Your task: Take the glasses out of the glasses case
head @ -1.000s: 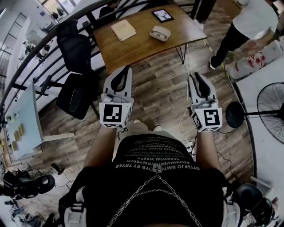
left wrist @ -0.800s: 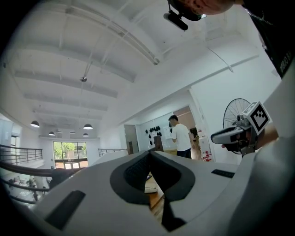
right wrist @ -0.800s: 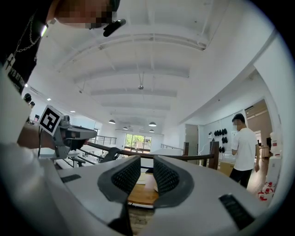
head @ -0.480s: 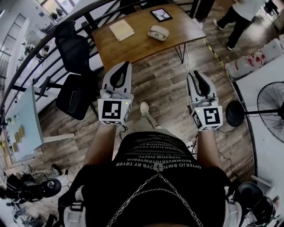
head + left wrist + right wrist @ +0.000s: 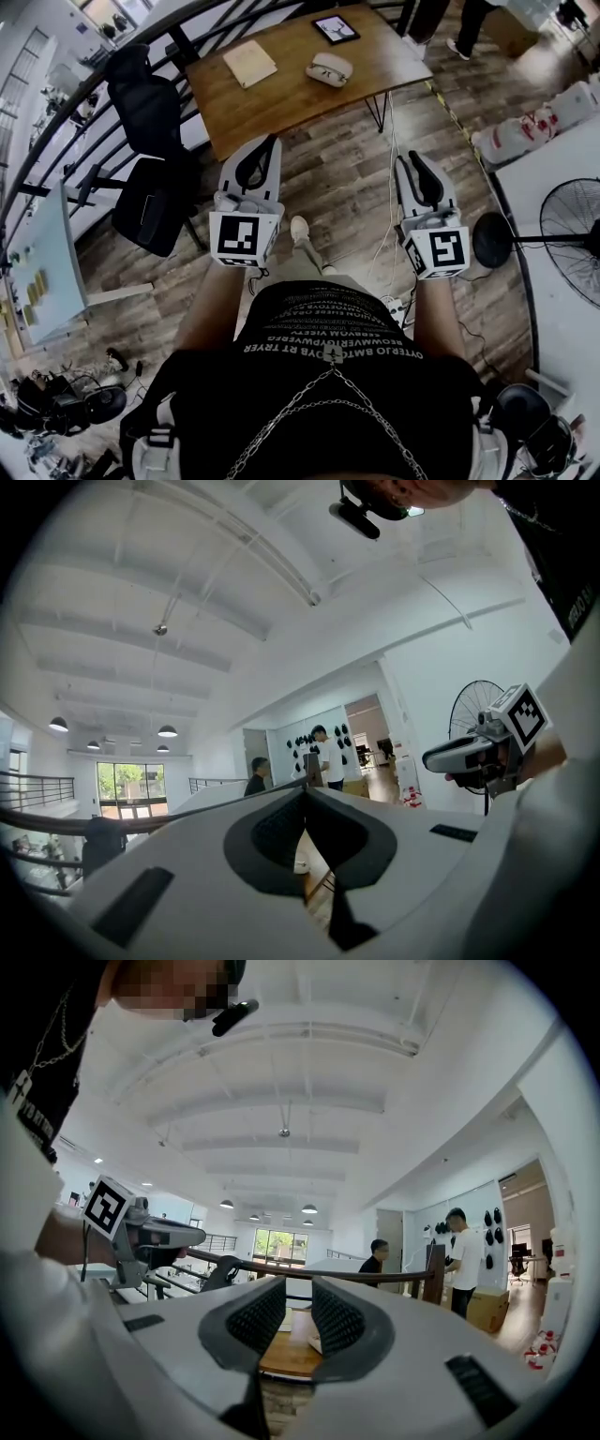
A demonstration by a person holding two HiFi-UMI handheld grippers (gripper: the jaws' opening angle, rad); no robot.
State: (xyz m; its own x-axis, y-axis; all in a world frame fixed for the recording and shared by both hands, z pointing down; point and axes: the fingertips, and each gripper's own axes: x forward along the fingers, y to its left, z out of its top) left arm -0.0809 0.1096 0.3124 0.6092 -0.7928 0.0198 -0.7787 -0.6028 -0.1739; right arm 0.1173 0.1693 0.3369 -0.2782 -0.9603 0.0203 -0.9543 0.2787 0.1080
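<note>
A white glasses case (image 5: 330, 67) lies shut on a wooden table (image 5: 281, 98) at the far end of the head view, well ahead of both grippers. No glasses show. My left gripper (image 5: 273, 141) is held level over the wooden floor, its fingertips touching and nothing between them; in its own view the left gripper (image 5: 305, 794) shows pads meeting at the tip. My right gripper (image 5: 411, 159) hangs level beside it. In its own view the right gripper (image 5: 298, 1284) has a gap between the ribbed pads, with the table (image 5: 286, 1358) seen through it.
A notebook (image 5: 248, 63) and a tablet (image 5: 335, 28) also lie on the table. Black office chairs (image 5: 150, 98) stand to the left by a railing. A standing fan (image 5: 567, 239), a white table edge (image 5: 562, 159) and floor cables (image 5: 394, 234) are on the right. A person's legs (image 5: 466, 19) show at the top right.
The table and chairs have shifted left and up in the head view. The bystander at the top right has walked further away. My shoe has stepped forward between the grippers.
</note>
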